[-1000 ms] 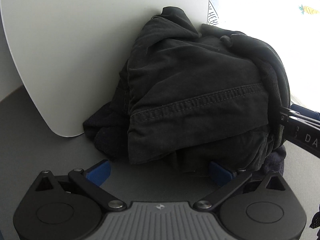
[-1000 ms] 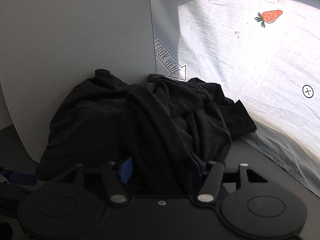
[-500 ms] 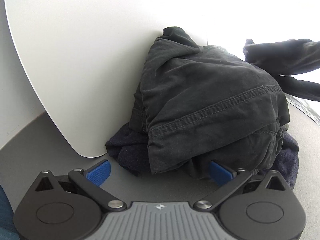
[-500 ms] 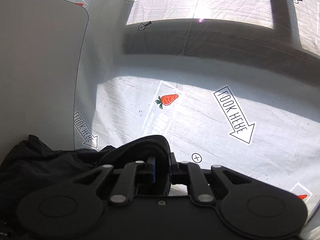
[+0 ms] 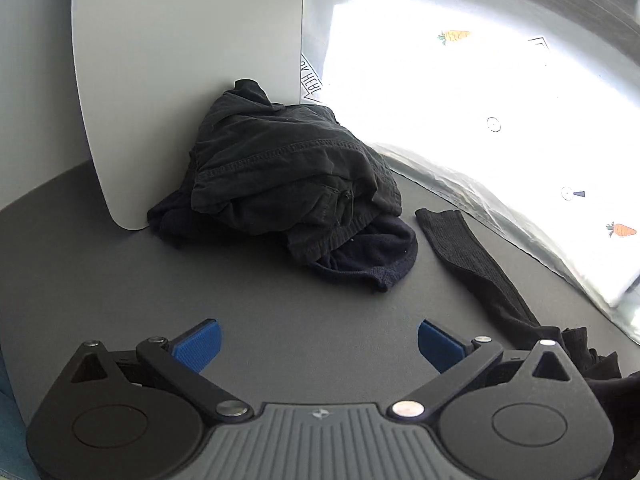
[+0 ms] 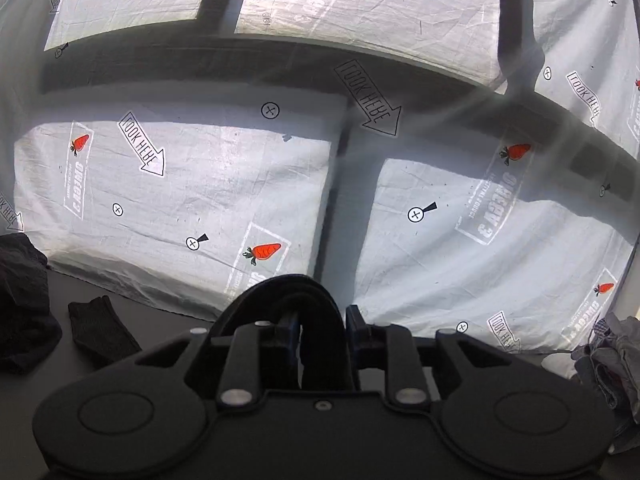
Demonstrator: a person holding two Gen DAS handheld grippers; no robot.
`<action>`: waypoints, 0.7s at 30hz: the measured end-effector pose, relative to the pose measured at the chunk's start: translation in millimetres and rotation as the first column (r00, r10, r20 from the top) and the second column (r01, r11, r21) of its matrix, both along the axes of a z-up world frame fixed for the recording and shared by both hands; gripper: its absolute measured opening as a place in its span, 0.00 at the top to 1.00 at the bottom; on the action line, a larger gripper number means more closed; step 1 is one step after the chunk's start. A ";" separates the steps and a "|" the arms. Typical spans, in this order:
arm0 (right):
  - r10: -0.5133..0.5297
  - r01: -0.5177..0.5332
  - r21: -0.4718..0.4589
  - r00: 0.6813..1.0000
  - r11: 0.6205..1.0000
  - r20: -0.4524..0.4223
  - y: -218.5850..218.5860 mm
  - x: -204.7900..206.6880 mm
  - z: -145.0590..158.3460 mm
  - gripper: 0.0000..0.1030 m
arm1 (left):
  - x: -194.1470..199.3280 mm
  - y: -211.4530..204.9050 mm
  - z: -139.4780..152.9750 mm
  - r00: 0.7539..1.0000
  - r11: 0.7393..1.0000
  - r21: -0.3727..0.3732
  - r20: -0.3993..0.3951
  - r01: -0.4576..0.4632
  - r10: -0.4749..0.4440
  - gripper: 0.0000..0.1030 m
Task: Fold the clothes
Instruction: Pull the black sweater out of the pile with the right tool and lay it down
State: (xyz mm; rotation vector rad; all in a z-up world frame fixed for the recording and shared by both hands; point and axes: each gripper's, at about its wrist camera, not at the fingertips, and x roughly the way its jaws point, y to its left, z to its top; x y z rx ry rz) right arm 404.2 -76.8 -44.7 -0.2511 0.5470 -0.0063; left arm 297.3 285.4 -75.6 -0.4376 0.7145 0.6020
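A pile of dark clothes (image 5: 288,176) lies on the grey table (image 5: 120,280) against a white board (image 5: 180,40). My left gripper (image 5: 318,346) is open and empty, a little in front of the pile. My right gripper (image 6: 322,326) is shut on a black garment (image 6: 288,296) that bulges over its fingers. A long strip of that garment (image 5: 472,264) trails across the table to the right of the pile; its end shows in the right wrist view (image 6: 100,332). The pile's edge shows at the left there (image 6: 24,300).
A white printed sheet with carrots and arrows (image 6: 200,184) covers the wall behind the table. A second heap of greyish clothes (image 6: 612,364) lies at the far right. The table's edge meets the sheet on the right (image 5: 520,248).
My right gripper closed on the black garment and pulled it up and away to the right off the pile. My left gripper backed away from the pile, still open.
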 end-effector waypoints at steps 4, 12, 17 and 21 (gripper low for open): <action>-0.157 0.169 0.013 0.942 0.986 -0.297 -94.0 -48.5 -75.1 0.74 | -28.3 -71.4 -20.0 0.994 0.982 -0.153 0.024 0.109 -0.106 0.00; -0.131 0.179 0.158 0.951 0.971 -0.279 -168.9 -75.7 -74.3 0.58 | -62.5 -176.5 -37.5 0.977 0.954 -0.220 -0.013 0.206 -0.214 0.00; -0.050 0.104 0.191 0.962 0.976 -0.270 -171.4 -69.7 -75.5 0.57 | -58.1 -195.4 -31.6 0.976 0.963 -0.170 -0.028 0.209 -0.217 0.00; 0.005 0.044 0.188 0.967 0.981 -0.253 -170.7 -57.8 -77.0 0.56 | -45.6 -196.3 -32.5 0.980 0.963 -0.190 -0.009 0.193 -0.198 0.01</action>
